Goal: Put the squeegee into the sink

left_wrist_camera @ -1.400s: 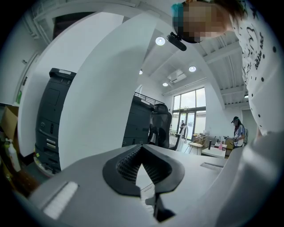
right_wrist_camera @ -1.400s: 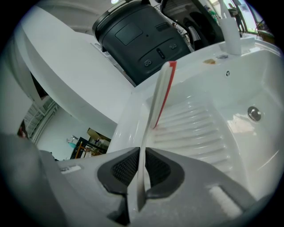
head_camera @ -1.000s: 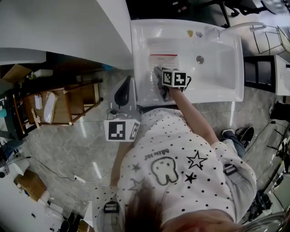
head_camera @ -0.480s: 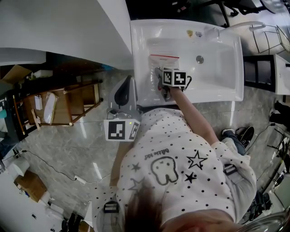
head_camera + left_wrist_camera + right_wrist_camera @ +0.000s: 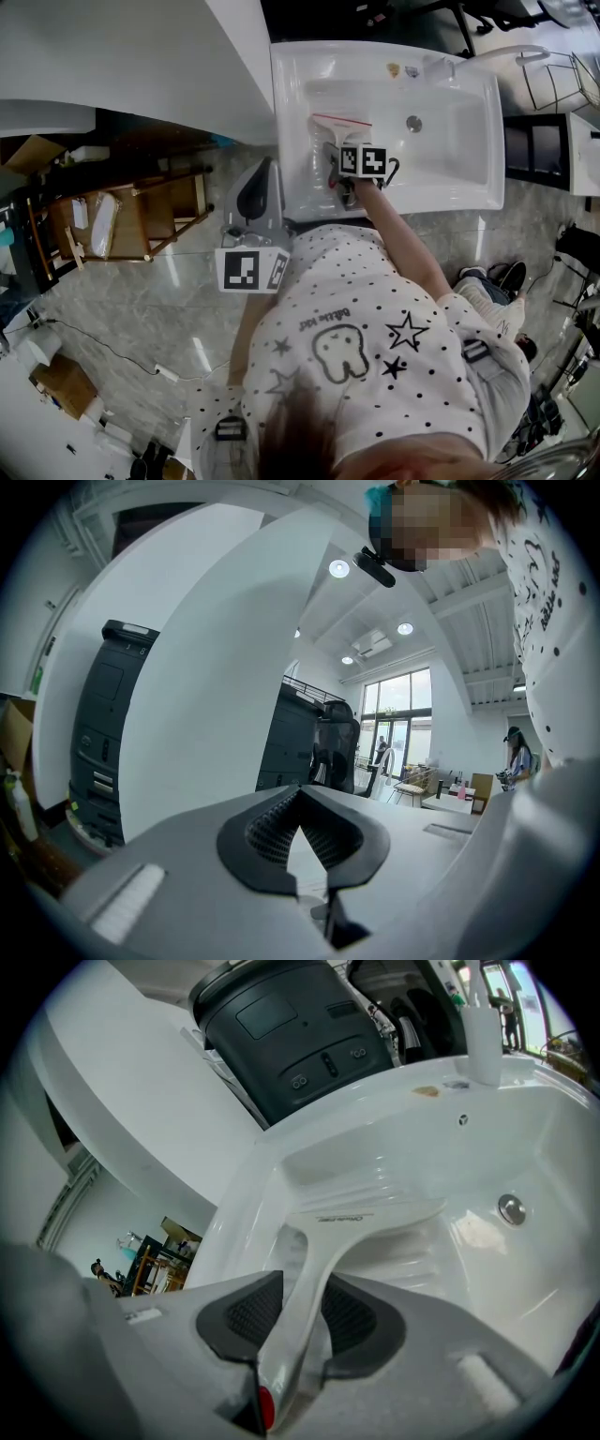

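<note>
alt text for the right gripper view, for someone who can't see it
A white squeegee sits in a white sink, its blade down in the basin and its handle running back between the right gripper's tongs, which are opening. The drain is to the right, and a dark machine stands beyond the sink.
</note>
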A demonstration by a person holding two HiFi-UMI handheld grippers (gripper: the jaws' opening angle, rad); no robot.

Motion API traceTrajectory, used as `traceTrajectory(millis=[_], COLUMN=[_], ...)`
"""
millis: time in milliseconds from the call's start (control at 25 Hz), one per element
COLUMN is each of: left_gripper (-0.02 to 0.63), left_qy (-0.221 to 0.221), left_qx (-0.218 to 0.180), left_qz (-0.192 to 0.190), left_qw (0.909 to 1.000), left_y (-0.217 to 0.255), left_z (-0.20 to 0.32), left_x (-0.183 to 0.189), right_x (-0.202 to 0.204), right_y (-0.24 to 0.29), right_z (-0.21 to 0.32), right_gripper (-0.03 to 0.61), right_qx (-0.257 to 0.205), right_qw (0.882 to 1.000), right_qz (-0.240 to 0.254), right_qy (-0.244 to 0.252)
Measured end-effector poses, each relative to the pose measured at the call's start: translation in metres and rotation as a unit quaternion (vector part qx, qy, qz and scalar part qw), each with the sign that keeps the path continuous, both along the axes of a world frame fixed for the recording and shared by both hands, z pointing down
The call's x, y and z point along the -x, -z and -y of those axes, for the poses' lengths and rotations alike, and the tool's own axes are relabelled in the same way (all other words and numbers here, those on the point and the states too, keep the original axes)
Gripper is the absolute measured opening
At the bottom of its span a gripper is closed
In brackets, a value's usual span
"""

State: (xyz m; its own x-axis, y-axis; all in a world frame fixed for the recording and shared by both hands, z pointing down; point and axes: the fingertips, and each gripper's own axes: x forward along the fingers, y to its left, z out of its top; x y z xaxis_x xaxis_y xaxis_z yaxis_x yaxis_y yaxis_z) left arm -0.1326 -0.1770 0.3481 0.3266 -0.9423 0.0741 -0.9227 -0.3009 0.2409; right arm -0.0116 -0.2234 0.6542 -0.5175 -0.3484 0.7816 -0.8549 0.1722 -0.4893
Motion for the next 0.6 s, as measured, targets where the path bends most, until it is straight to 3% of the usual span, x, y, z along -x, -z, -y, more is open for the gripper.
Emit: traceTrajectory(millis=[480,600], left_gripper=[-0.001,-0.002], left_qy=[-0.001,-0.001], left_qx=[0.001,0.001], left_qz=[0.000,0.000], left_qw=[1.0000,1.0000], left_y=[0.0007,0.0018], left_z=[0.0023,0.0011], left_x=[-0.0015,-0.0018], right_x=[-0.0028,0.0005], right_y=[-0.0012,0.0013], right_z=[0.0007,-0.0016], right_gripper=[0.123,0.149], right_qx=[0.000,-0.002], right_qw=[1.000,1.000], right_qz=[-0.001,0.005], right_qy=[0.001,0.008])
